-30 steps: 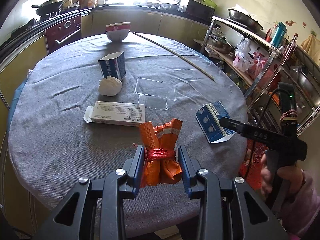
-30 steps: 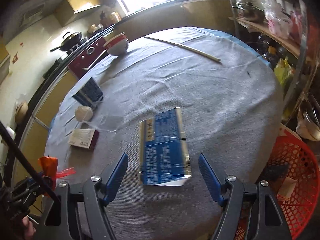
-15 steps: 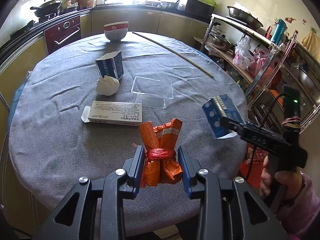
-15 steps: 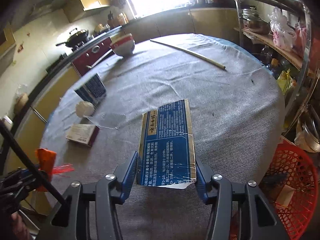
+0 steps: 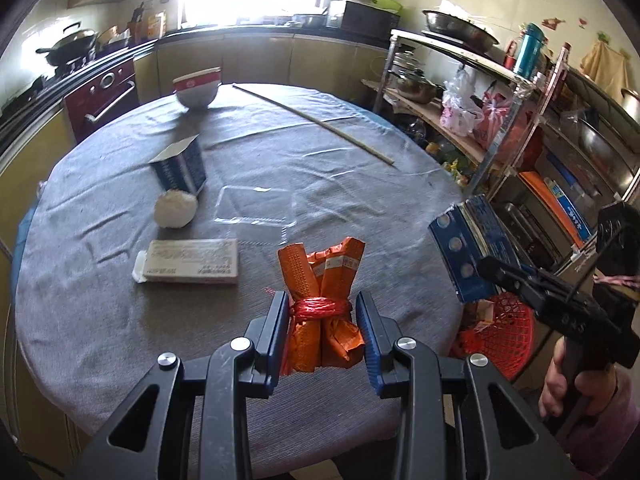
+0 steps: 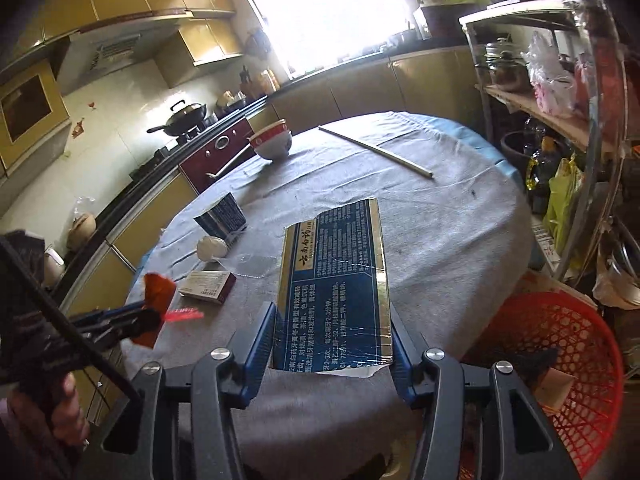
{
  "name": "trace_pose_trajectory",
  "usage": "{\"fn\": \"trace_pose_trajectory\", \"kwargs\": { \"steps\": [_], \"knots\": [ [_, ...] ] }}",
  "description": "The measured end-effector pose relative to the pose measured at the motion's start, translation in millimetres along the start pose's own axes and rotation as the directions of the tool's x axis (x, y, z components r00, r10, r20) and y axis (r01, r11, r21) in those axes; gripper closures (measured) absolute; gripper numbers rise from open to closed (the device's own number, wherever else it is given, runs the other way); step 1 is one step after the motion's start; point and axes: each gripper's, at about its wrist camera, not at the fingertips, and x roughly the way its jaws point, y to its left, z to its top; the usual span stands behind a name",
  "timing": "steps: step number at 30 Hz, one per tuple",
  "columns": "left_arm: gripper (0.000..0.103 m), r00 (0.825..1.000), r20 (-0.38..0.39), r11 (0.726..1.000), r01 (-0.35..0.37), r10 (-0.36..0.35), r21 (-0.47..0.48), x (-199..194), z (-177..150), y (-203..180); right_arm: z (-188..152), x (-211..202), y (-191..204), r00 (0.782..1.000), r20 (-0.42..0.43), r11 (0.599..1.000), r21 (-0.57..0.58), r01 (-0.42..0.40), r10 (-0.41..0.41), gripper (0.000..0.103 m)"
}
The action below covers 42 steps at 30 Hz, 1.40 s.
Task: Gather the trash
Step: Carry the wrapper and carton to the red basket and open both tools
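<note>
My left gripper [image 5: 322, 328] is clenched on an orange packet bundle [image 5: 322, 280], which is tied in the middle with red string. The pads press on it from both sides just at the string, and the bundle stands up between them, above the near part of the round table [image 5: 100, 300] with its grey cloth.

My right gripper [image 6: 333, 338] is grasping a flattened blue carton [image 6: 334, 284]. Its jaws have just been closing, and the carton is between them, pressed at its two long edges near the lower end. In the left wrist view I see this blue carton [image 5: 466, 248] lifted off the cloth, at the right edge of the table, above the red mesh basket [image 6: 560, 360] that stands on the floor beside the table. Some scraps already lie in the basket.

On the table I see a white flat box [image 5: 190, 267], a white crumpled ball [image 5: 176, 208] touching a dark blue open box [image 5: 180, 166], a clear plastic tray [image 5: 256, 210], a red-rimmed bowl [image 5: 197, 89] at the far side and a long thin stick [image 5: 312, 120].
</note>
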Motion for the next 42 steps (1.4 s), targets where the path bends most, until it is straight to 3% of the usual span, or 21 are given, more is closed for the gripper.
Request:
{"fn": "trace_pose_trajectory", "kwargs": {
  "steps": [9,17,22,27,30,35,38,42],
  "knots": [
    [0.067,1.000,0.003,0.994,0.028,-0.028,0.109,8,14,-50,-15,-41,-36,0.998,0.050,0.998,0.062,0.020,-0.023,0.048],
    [0.067,0.995,-0.014,0.965,0.101,-0.100,0.241,26,24,-115,-28,-77,-88,0.991,0.070,0.981,0.161,0.105,-0.117,0.048],
    [0.067,0.983,-0.067,0.934,0.183,-0.170,0.306,51,23,-161,-48,-95,-140,0.984,0.039,0.941,0.301,0.154,-0.173,0.048],
    [0.065,0.952,-0.178,0.906,0.293,-0.248,0.305,85,14,-199,-70,-104,-184,0.984,0.003,0.878,0.452,0.157,-0.178,0.048],
    [0.045,0.942,-0.220,0.901,0.312,-0.253,0.300,102,9,-214,-82,-106,-204,0.989,-0.008,0.833,0.538,0.127,-0.146,0.046],
    [0.043,0.944,-0.234,0.913,0.296,-0.234,0.281,107,9,-209,-92,-90,-214,0.997,-0.043,0.774,0.628,0.077,-0.064,0.039],
    [0.040,0.959,-0.188,0.924,0.258,-0.211,0.282,93,14,-192,-92,-85,-209,0.997,-0.053,0.779,0.623,0.078,-0.058,0.039],
    [0.038,0.986,-0.117,0.946,0.151,-0.122,0.287,70,11,-161,-86,-88,-204,0.997,-0.021,0.791,0.608,0.069,-0.071,0.039]
  ]
}}
